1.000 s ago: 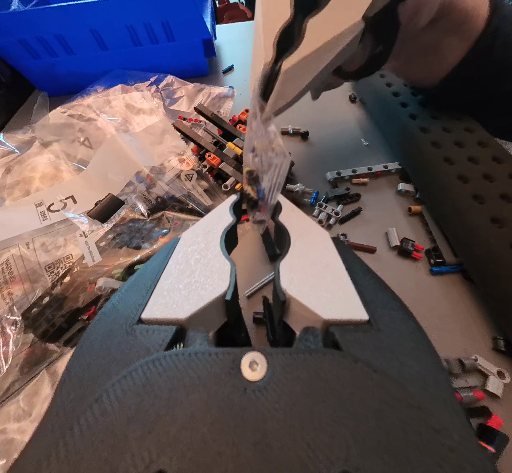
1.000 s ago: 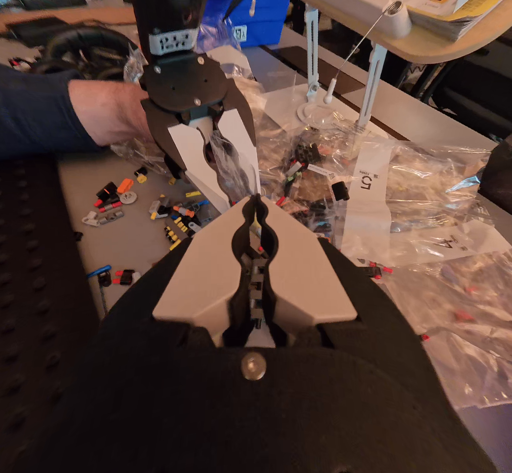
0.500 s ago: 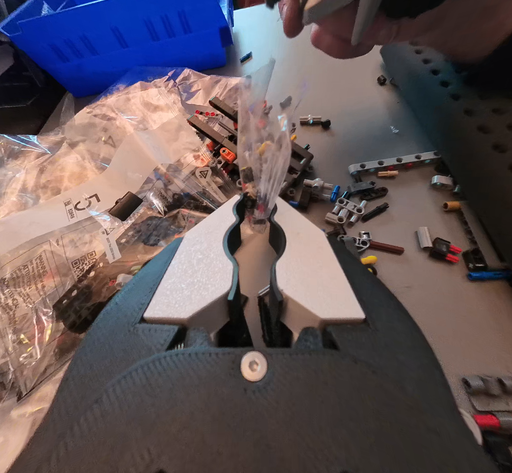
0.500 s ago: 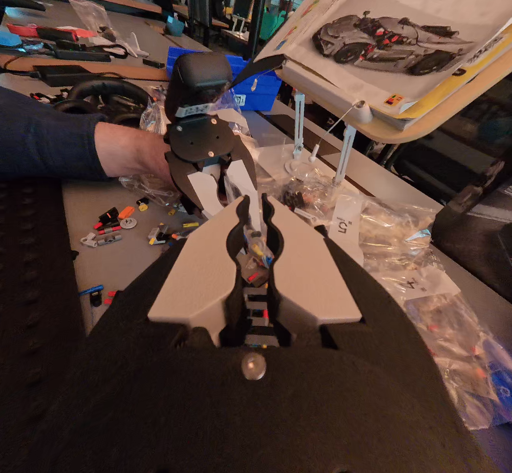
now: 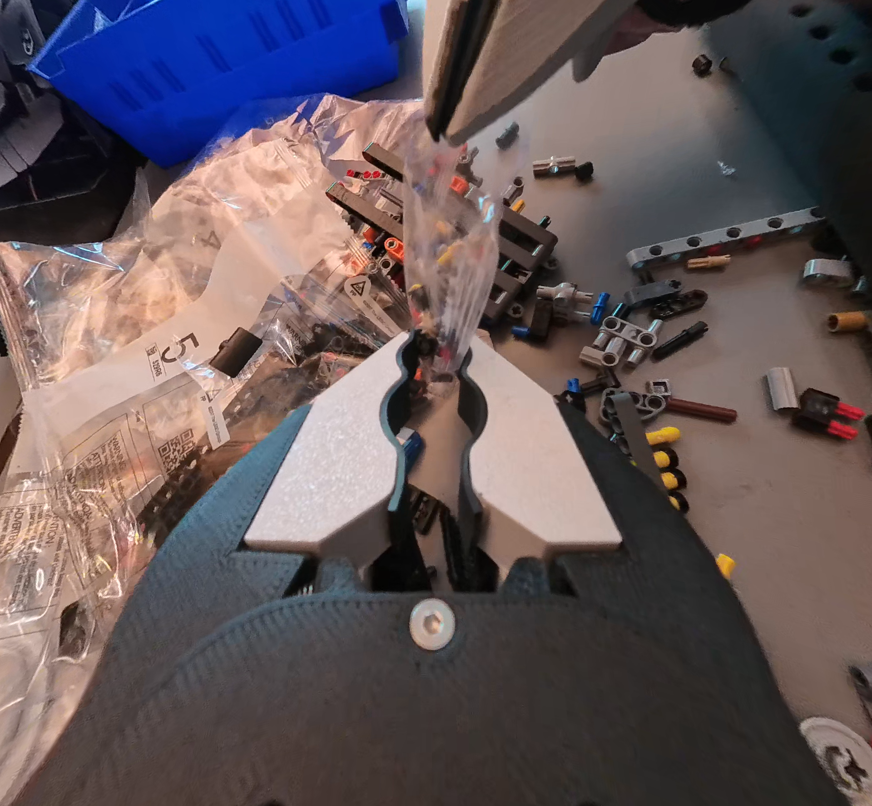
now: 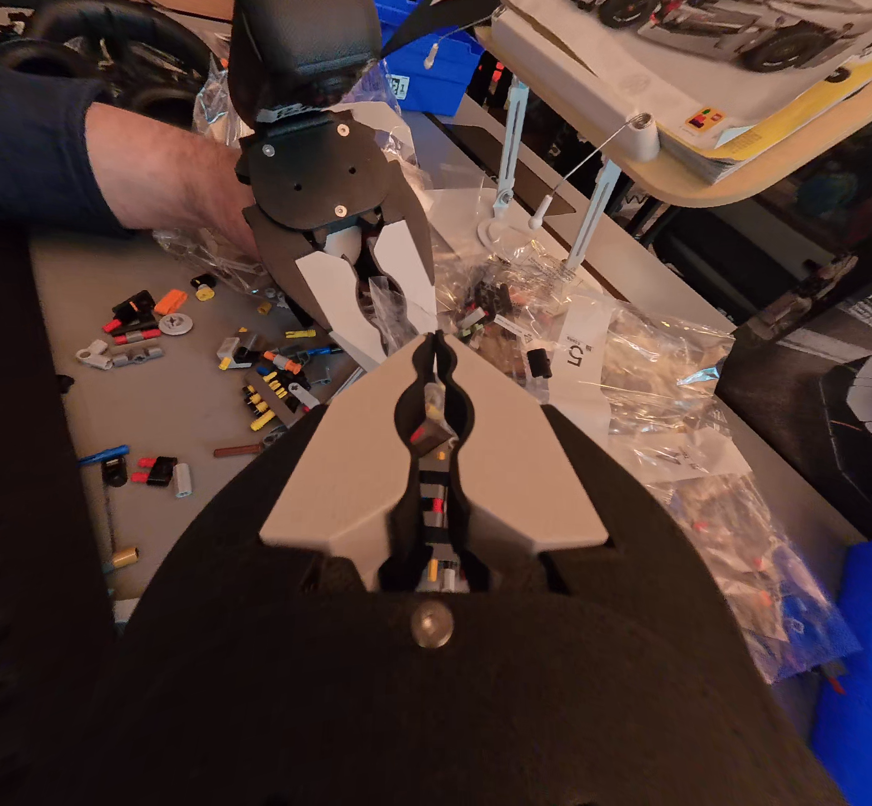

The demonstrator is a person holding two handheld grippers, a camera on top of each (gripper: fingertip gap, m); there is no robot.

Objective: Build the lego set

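A small clear bag (image 5: 448,259) of tiny coloured lego pieces hangs stretched between my two grippers above the grey table. My left gripper (image 5: 439,347) is shut on the bag's lower end. My right gripper (image 5: 441,134) comes down from above and is shut on the bag's top edge. In the right wrist view my right gripper (image 6: 436,337) has its tips pressed together, and my left gripper (image 6: 398,330) faces it with the bag (image 6: 389,307) between its fingers. A dark, partly built lego assembly (image 5: 524,241) lies on the table behind the bag.
Loose lego pieces (image 5: 618,340) are scattered on the table. Large clear numbered bags (image 5: 141,311) lie on the left, with blue bins (image 5: 226,28) behind them. A black perforated mat (image 5: 840,99) is on the right. An instruction booklet (image 6: 708,5) rests on a white stand (image 6: 509,198).
Half a second ago my right gripper was lifted off the bag, its jaws slightly apart. It has come back down and shut on the bag's top. My left gripper has kept its hold.
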